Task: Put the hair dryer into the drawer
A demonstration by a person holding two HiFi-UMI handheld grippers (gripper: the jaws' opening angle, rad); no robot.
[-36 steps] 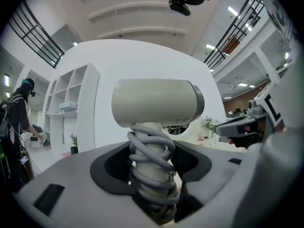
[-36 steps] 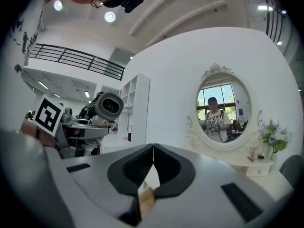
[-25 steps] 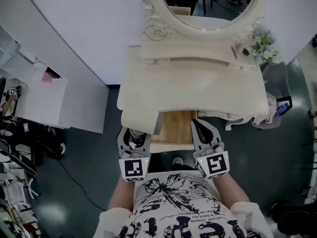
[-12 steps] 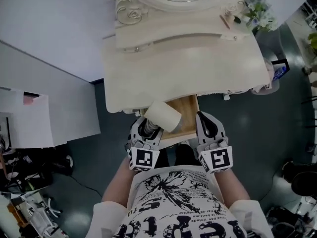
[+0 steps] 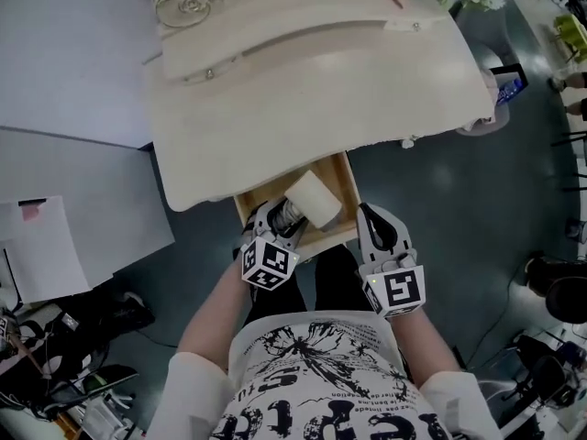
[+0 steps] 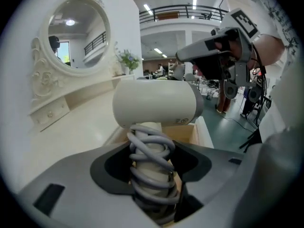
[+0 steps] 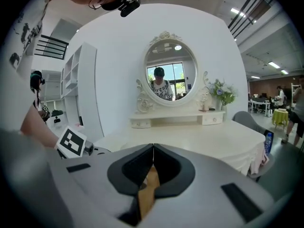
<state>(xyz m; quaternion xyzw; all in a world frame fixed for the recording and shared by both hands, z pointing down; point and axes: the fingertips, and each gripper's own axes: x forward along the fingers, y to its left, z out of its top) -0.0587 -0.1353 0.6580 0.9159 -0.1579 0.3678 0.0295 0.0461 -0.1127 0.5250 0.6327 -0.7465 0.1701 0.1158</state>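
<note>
We hold the hair dryer point(image 5: 312, 197) at the open drawer point(image 5: 343, 180) with the left claw point(image 5: 278, 220).
The left claw is clamped wide on the handle, which is wrapped in cord point(image 6: 151, 151). The barrel sits just past its tips, within the drawer's outline below the desk point(image 5: 312, 90) edge. We cannot tell if it touches bottom. The right claw point(image 5: 369, 214) is pinched together on nothing, beside the drawer's right front corner.
</note>
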